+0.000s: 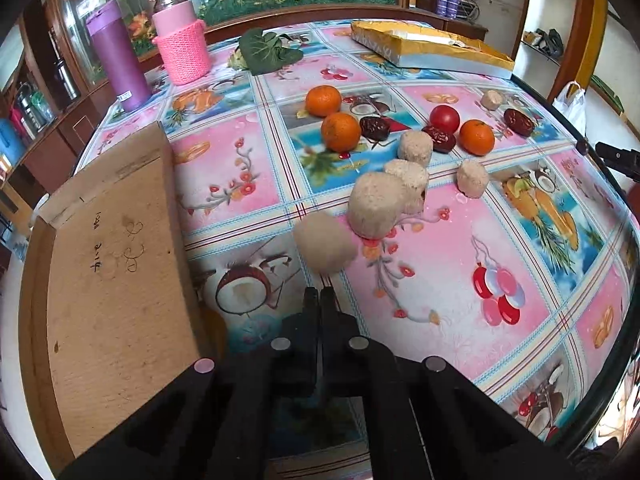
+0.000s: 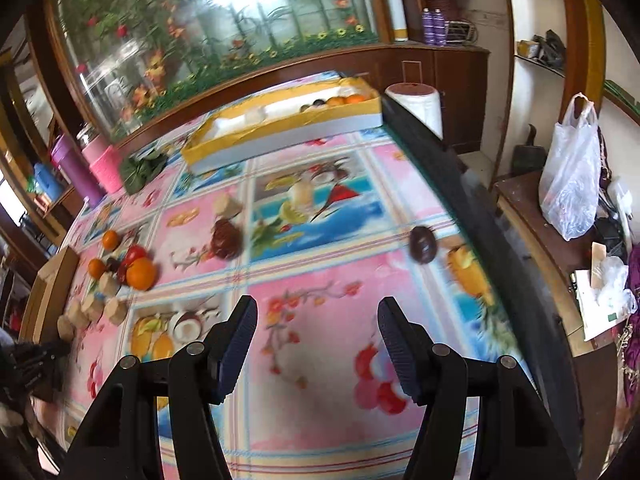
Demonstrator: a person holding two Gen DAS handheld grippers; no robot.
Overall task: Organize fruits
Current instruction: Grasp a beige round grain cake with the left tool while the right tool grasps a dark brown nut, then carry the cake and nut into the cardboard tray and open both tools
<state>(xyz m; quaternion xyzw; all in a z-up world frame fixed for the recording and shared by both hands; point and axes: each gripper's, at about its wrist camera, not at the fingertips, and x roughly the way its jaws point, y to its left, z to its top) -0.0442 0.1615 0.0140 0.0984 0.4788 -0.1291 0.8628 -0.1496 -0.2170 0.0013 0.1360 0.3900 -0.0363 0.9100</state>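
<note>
Covering nearly the whole view, the surface (image 1: 460, 280) wears a pink fruit-print cloth. At 9 o'clock lies a cardboard box (image 1: 116, 280) with handwritten marks I cannot read; at 1 o'clock a yellow tray (image 1: 432, 46), which in the right wrist view already holds oranges and a dark fruit at its far end. At 11 o'clock stand a purple flask (image 1: 116, 56), its small label illegible, and a pink knit-sleeved jar (image 1: 182, 46).

Loose stock, centre: 3 oranges (image 1: 340, 131), 1 tomato (image 1: 445, 118), 3 red dates (image 1: 375, 128), and 6 beige pieces (image 1: 374, 204).

Left hand-held gripper (image 1: 319, 294): jaws fully together, nothing between them, tips just short of the nearest beige piece (image 1: 324, 246). Right hand-held gripper (image 2: 318, 336): jaws standing apart, empty, over bare cloth.

Judgement: reopen the left jaws before straddling the nearest piece, close gently, since it looks crumbly, and lift clear of its neighbours.
</note>
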